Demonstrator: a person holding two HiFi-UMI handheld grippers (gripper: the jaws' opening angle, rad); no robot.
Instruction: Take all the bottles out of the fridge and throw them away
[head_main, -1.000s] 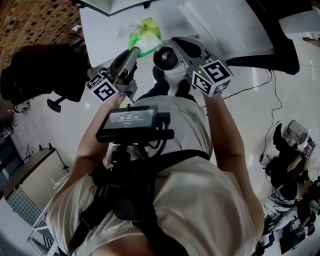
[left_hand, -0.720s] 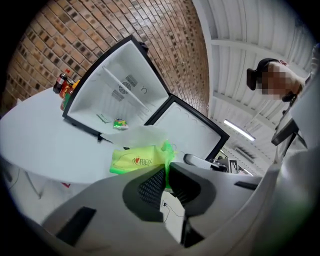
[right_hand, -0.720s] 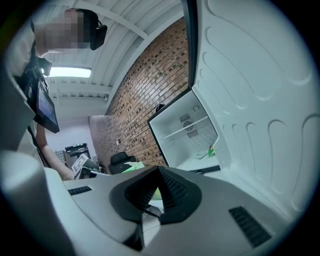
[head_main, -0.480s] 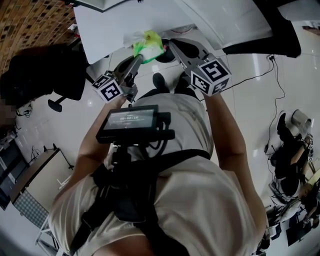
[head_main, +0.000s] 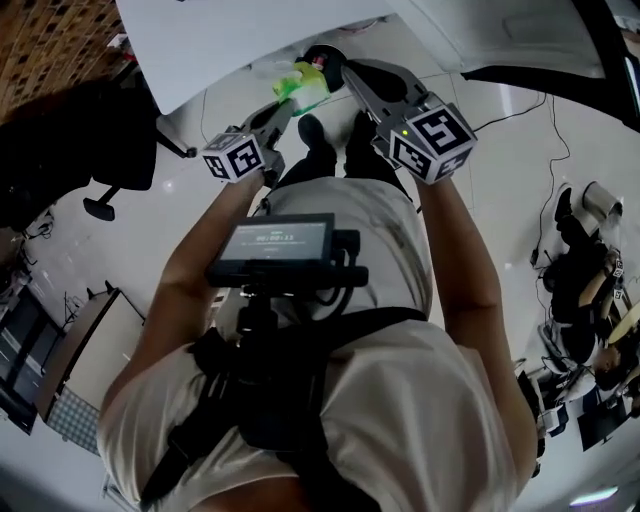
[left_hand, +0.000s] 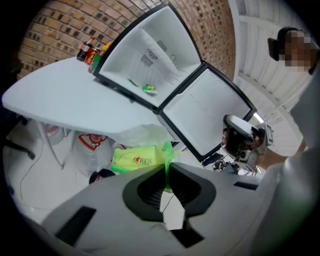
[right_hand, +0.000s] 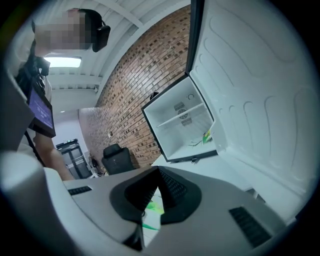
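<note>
Left gripper (left_hand: 167, 169): jaws closed almost fully, pads clamped on a thin green flap at the end of a pack (left_hand: 137, 159). The body of the pack sticks out past the jaw tips, to their left in the left gripper view, label side towards the camera. Only the flap sits between the pads. In the head view the pack hangs beyond the tips, ahead of the person, close under the edge of the white table (left_hand: 65, 100).

Right gripper (right_hand: 158, 172): jaw tips meet, with nothing pinched between them. A bit of green shows through the slot below the tips, but it lies beyond the jaws. In the head view its tips are just beside the pack; contact cannot be told.

Fridge (left_hand: 150, 52): stands on the table, door (right_hand: 250, 90) swung wide. A small green item (left_hand: 149, 89) lies on its floor near the front edge. What it is cannot be made out.

Bottles (left_hand: 89, 49): a small cluster on the table, at the far outer corner of the fridge, well apart from both grippers. None is in either pair of jaws.

Under the table is a white bag (left_hand: 90, 144) with red print, behind the pack. A dark chair (right_hand: 117, 159) stands by the brick wall.
</note>
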